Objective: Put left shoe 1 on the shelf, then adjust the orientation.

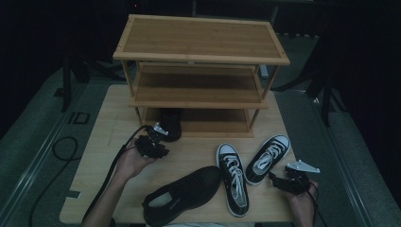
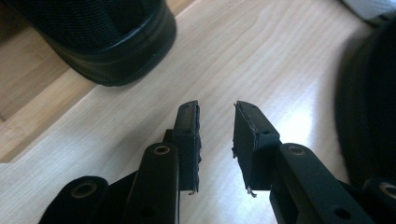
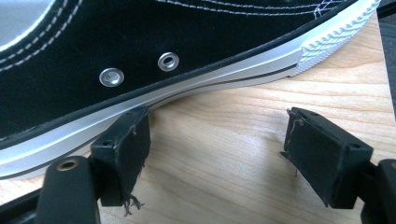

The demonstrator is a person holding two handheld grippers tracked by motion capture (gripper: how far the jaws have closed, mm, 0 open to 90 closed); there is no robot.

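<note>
A black shoe (image 1: 170, 124) (image 2: 107, 37) stands on the left of the wooden rack's bottom shelf (image 1: 213, 124). My left gripper (image 1: 163, 149) (image 2: 217, 119) hovers over the table just in front of it, partly open with nothing between its jaws. A second black shoe (image 1: 182, 194) lies near the front edge. Two black-and-white canvas sneakers (image 1: 233, 184) (image 1: 268, 158) lie to its right. My right gripper (image 1: 274, 178) (image 3: 217, 121) is low beside the right sneaker (image 3: 140, 56), open wide, its left fingertip (image 3: 123, 140) close to the white sole.
The three-tier bamboo rack (image 1: 201, 38) takes up the back half of the light wooden table (image 1: 104, 137). Its top and middle shelves carry nothing. A black cable (image 1: 64, 146) trails off the table's left side. Dark floor surrounds the table.
</note>
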